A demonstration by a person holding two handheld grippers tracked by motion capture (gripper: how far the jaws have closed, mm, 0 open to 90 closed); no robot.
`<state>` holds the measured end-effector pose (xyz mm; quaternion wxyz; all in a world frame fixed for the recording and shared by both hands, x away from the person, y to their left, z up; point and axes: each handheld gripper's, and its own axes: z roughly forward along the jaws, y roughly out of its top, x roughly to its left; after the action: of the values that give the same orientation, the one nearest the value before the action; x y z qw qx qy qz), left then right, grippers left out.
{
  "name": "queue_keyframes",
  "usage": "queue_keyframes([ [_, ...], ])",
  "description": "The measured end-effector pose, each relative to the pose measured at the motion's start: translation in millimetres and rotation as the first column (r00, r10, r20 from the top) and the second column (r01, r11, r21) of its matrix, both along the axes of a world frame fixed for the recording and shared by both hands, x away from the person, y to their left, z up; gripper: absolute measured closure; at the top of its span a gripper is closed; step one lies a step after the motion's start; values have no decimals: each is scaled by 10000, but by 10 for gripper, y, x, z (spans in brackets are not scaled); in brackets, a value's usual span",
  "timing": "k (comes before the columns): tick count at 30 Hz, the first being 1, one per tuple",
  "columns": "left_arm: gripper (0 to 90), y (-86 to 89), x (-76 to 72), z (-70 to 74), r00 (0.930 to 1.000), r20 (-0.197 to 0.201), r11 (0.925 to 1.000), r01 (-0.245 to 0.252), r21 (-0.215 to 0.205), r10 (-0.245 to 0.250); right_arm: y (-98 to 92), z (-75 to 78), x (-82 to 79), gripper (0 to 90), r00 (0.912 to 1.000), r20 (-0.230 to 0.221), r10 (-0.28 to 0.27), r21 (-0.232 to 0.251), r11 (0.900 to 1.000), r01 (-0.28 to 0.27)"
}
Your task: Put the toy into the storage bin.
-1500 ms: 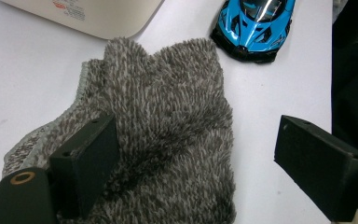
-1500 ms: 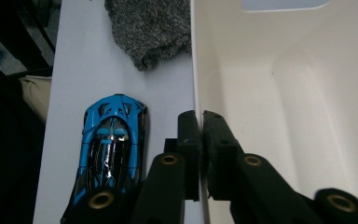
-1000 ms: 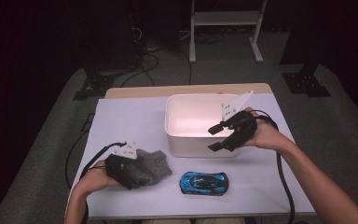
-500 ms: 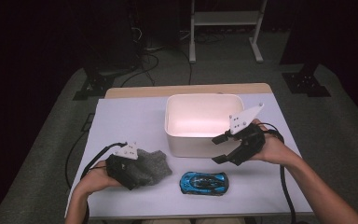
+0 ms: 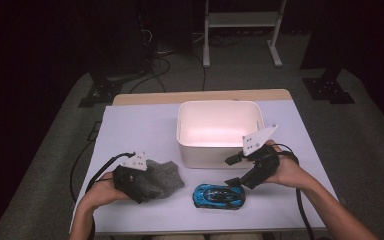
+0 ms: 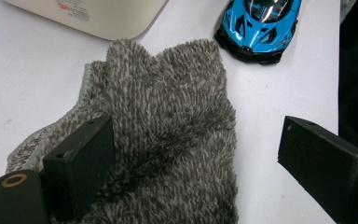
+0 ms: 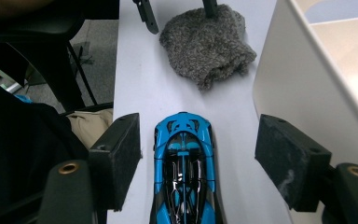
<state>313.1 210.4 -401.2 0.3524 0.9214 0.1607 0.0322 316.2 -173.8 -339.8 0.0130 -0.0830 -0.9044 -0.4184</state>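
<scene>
A blue toy car (image 5: 219,196) lies near the table's front edge, nose toward the grey fuzzy cloth (image 5: 157,177) at its left. My right gripper (image 5: 230,171) hangs at the car's right end. In the right gripper view the car (image 7: 184,172) lies lengthwise between the jaws of my right gripper (image 7: 200,161), which have just been opening; neither pad touches it. My left gripper (image 5: 145,187) rests at the cloth. In its own view the left gripper (image 6: 200,172) is open, one jaw against the cloth (image 6: 168,140), the other apart from it.
A white bin (image 5: 220,132) with nothing visible inside stands mid-table, just behind the car and close beside the right gripper. The white table cover (image 5: 140,130) is bare at back left. The front edge lies close below the car. Cables trail from both grippers.
My right gripper has come down from the bin's right rim toward the front, to the car's right end, and now straddles it. The left gripper and the cloth have stayed put.
</scene>
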Motion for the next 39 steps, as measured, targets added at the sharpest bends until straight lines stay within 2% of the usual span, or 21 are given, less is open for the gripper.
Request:
queue_keyframes([
  [13,100,5,-9,-8,10000,-97,10000,13,8,-13,96,-313,-42,268,9997,-203,-104,24,9999,105],
  [27,99,-1,-10,-16,10000,-88,10000,21,48,-21,158,-553,-77,250,9991,-344,-254,-95,9996,251],
  [32,99,5,-14,-14,9999,-103,10000,7,12,-7,204,-672,-103,223,9994,-163,-312,-310,9990,306],
  [37,99,-6,-11,-26,9999,-138,10000,30,30,-29,237,-776,-132,205,9992,-204,-346,-503,9982,335],
  [39,99,-9,-15,-29,9999,-163,10000,28,24,-28,247,-813,-139,203,9993,-16,-378,-652,9972,377],
])
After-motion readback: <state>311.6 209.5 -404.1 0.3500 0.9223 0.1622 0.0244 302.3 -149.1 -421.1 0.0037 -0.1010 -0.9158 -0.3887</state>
